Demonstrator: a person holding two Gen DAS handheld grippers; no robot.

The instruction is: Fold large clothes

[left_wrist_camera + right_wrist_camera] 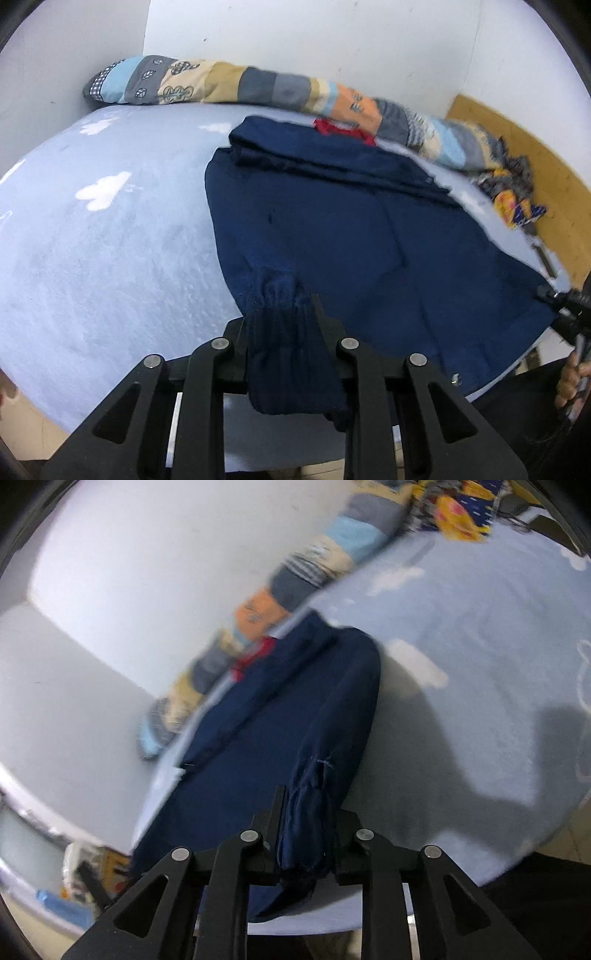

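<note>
Jacket (351, 236), one navy piece, lies spread on the pale blue bed (110, 240) with both grippers clamped on it.

One left gripper (284, 321) is closed on a ribbed cuff at the near left edge; one right gripper (306, 823) is closed on a bunch of shiny navy fabric at the near right. A single long patchwork pillow (221, 83) runs along the far side against the white wall (295, 37), just beside the jacket's red-lined collar (340, 129). One crumpled, colourful cloth (513, 199) sits at the far right, next to a wooden board (535, 155).
</note>
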